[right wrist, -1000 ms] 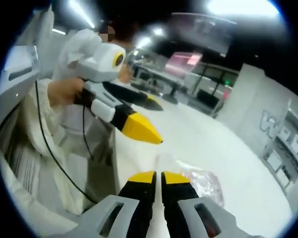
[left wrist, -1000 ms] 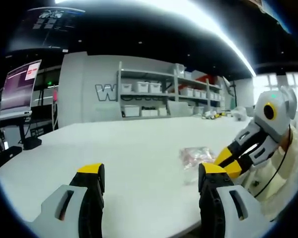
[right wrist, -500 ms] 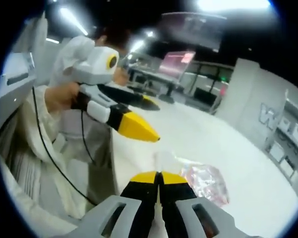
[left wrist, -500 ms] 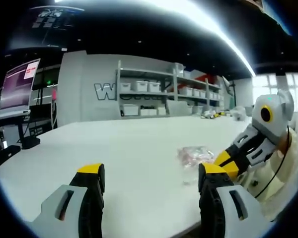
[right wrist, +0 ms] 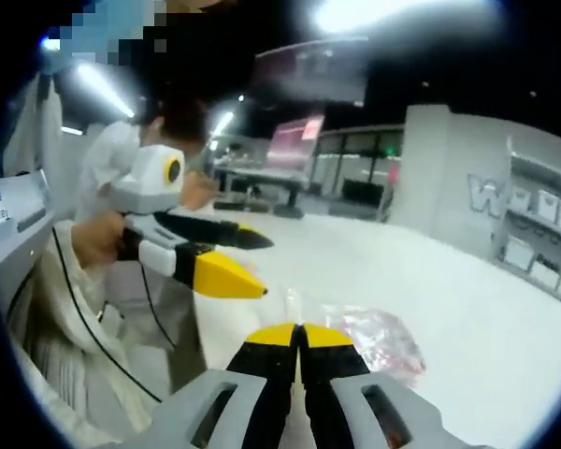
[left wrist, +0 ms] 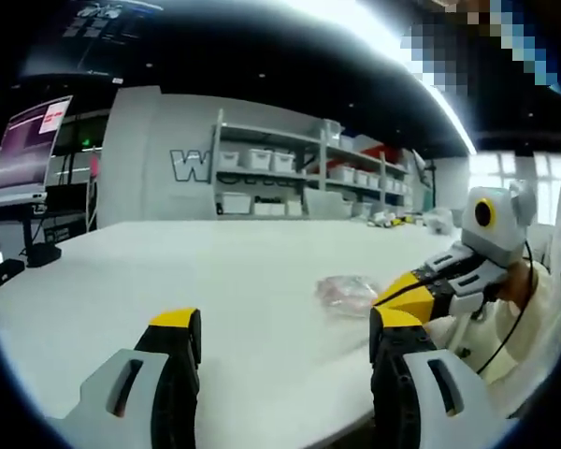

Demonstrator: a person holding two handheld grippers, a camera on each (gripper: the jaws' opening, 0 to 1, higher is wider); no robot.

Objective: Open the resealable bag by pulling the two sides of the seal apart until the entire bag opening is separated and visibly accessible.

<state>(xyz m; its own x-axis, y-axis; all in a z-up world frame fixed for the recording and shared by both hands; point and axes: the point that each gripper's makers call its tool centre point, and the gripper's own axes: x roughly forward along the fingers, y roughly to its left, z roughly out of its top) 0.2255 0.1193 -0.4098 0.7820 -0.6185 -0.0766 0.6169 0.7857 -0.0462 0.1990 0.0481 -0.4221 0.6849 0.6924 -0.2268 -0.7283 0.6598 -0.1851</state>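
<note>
Left tongs (left wrist: 279,329): in the left gripper view your own two yellow-tipped jaws stand wide apart over the near edge of the tabletop (left wrist: 168,271), with nothing between them. In the right gripper view they come in from the left (right wrist: 248,267), jaws parted, one yellow tip and one dark tip pointing toward the bag.

Your left hand (right wrist: 98,238): it grips the handle of the left tongs, a cream sleeve behind it, a black cable hanging below.

Resealable bag (left wrist: 348,292): it lies flat on the white tabletop, clear plastic with pinkish contents. In the left gripper view it sits just beyond your right jaw, and the right tongs reach it from the right. In the right gripper view the bag (right wrist: 379,337) lies just past the tips of that view's own jaws, slightly to the right of them.

Right tongs (right wrist: 299,333): in the right gripper view your jaws are pressed together, tip to tip. A strip of clear plastic rises just above the tips, but you cannot tell whether the bag's edge is caught between them. In the left gripper view the right tongs (left wrist: 393,292) point their yellow tips at the bag's right edge.

Background: shelving (left wrist: 290,178) with white bins stands against the grey wall beyond the tabletop; a pink-lit monitor (left wrist: 28,150) stands at far left.
</note>
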